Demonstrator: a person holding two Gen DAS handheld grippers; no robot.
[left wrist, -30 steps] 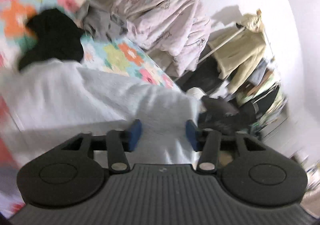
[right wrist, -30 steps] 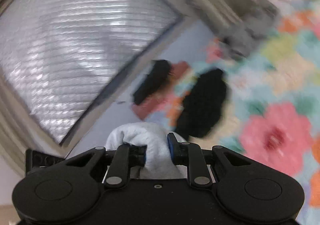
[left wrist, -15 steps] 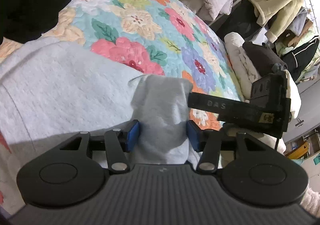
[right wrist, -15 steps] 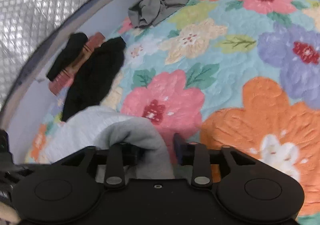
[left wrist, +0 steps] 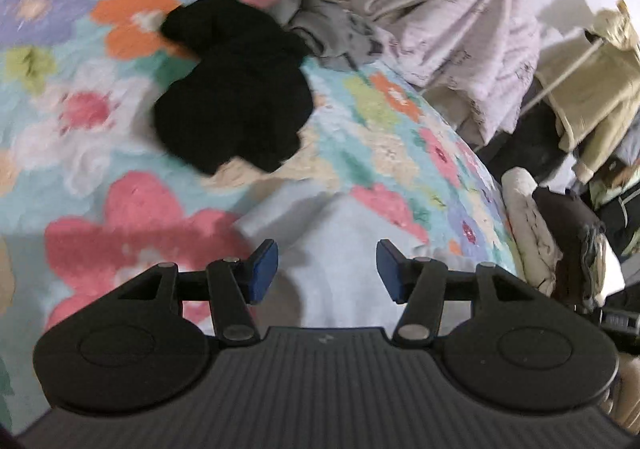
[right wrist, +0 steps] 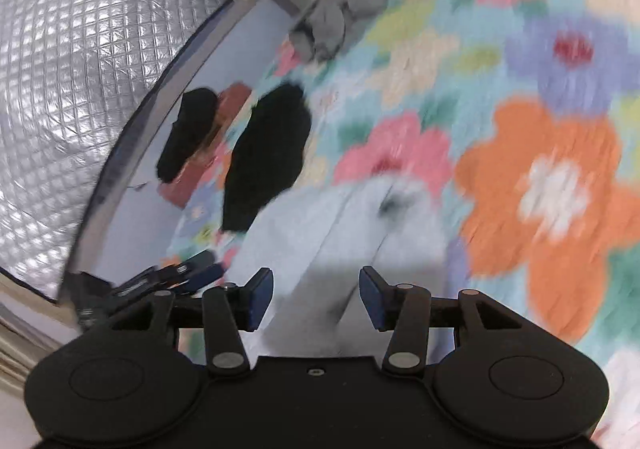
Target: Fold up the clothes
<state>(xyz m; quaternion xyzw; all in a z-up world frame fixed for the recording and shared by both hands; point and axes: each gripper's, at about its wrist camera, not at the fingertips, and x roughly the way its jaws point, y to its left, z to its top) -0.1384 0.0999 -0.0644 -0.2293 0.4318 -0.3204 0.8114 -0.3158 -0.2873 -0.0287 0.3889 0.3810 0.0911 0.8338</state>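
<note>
From my left wrist camera, the pale grey garment lies flat on the floral quilt, spreading from under my left gripper forward to a folded edge just ahead of the fingertips. The cloth runs between and beneath the two blue pads, but I see a clear gap on each side: neither pad presses on it. The jaws are opening, standing about halfway apart, and they hold nothing. Beyond the grey garment, a black garment sits crumpled on the quilt, near but apart from it, and a darker grey piece of clothing lies bunched further back by the pile of pale bedding.

From my right wrist camera, the same pale grey garment lies directly ahead of and under my right gripper, with a rumpled fold in front of the fingertips. These jaws are also opening, about half apart, with cloth below the gap and both pads clear of it. My left gripper shows at the garment's far-left edge. The picture is blurred, so finer creases are unclear.
</note>
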